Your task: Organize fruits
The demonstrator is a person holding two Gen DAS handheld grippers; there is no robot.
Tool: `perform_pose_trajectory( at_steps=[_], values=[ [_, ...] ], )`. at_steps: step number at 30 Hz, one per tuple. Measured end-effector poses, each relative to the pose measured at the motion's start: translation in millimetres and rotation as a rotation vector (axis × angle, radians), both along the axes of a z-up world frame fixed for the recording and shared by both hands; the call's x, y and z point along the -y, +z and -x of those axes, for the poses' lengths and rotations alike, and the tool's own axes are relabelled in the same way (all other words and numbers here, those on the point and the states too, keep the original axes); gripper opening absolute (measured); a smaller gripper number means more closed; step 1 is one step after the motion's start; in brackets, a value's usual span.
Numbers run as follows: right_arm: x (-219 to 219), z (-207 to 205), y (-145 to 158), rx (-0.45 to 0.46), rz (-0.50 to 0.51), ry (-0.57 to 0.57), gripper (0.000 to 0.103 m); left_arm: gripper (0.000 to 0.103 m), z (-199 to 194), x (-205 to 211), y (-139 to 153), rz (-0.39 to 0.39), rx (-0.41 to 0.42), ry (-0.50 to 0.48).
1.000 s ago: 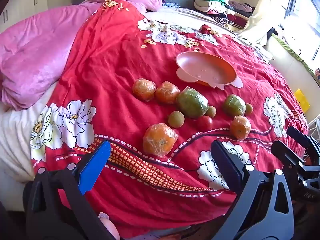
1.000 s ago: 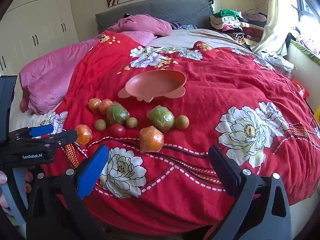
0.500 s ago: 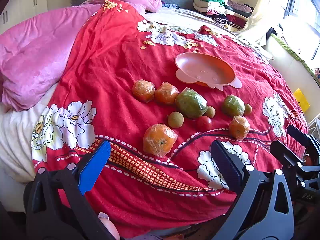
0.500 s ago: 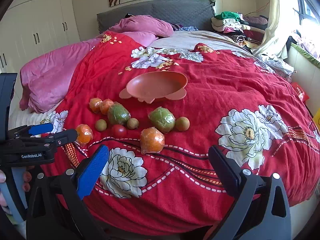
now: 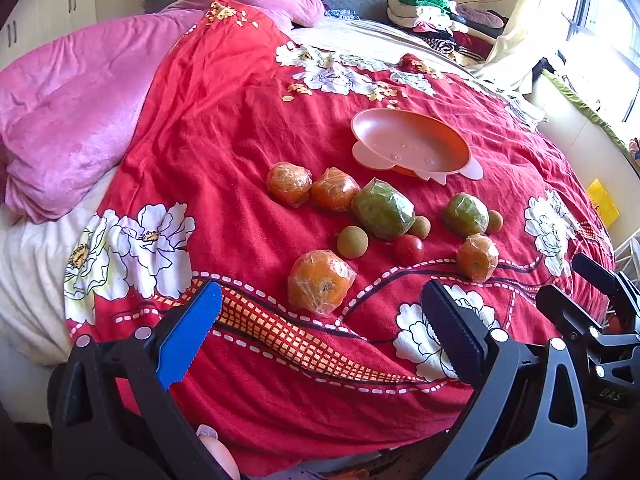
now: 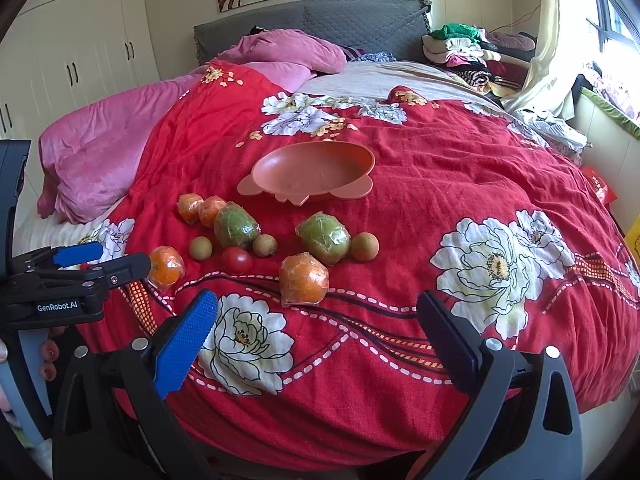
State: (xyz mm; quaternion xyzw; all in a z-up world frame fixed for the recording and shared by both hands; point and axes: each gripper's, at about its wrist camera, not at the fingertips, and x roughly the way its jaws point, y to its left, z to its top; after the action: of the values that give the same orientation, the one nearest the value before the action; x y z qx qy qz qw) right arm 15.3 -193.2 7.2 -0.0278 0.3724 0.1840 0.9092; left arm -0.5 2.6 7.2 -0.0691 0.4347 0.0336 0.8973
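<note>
Ten fruits lie loose on the red bedspread (image 6: 440,168), in a cluster toward its near left edge. The pink dish (image 6: 312,172) sits empty just behind them toward the bed's middle, presumably there to collect them. Nearest the edge are two wrapped oranges: one (image 5: 320,282) straight ahead of the left gripper (image 5: 320,336), another (image 6: 303,279) ahead of the right gripper (image 6: 318,336). Behind lie two wrapped green fruits (image 6: 236,226), a red tomato (image 6: 237,260), small brown fruits and two more oranges. Both grippers hover off the bed's near edge, jaws spread wide and empty, each apparently lined up on its nearest orange for a first pick.
</note>
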Motion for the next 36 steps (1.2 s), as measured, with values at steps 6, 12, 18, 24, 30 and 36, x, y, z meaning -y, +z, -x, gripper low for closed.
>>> perform_pose_trajectory(
  at_steps=[6,12,18,24,30,36],
  values=[
    [0.1,0.5,0.0,0.003,0.000,0.000,0.099,0.094,0.3,-0.1,0.1,0.001,0.001,0.001],
    [0.9,0.4,-0.4,0.001,0.002,0.000,0.099,0.094,0.5,0.3,0.1,0.001,0.001,0.002],
    [1.0,0.2,-0.7,0.001,0.002,0.002,0.099,0.094,0.8,0.6,-0.2,0.000,0.002,0.001],
    [0.8,0.2,-0.7,0.002,0.003,0.003,0.099,0.094,0.9,0.6,-0.2,0.000,0.002,0.002],
    [-0.2,0.1,-0.9,0.004,0.002,0.003,0.099,0.094,0.7,0.2,1.4,0.000,0.000,0.003],
    [-3.0,-2.4,-4.3,-0.007,0.006,0.011,0.099,0.094,-0.2,-1.1,-1.5,-0.004,-0.005,0.008]
  ],
)
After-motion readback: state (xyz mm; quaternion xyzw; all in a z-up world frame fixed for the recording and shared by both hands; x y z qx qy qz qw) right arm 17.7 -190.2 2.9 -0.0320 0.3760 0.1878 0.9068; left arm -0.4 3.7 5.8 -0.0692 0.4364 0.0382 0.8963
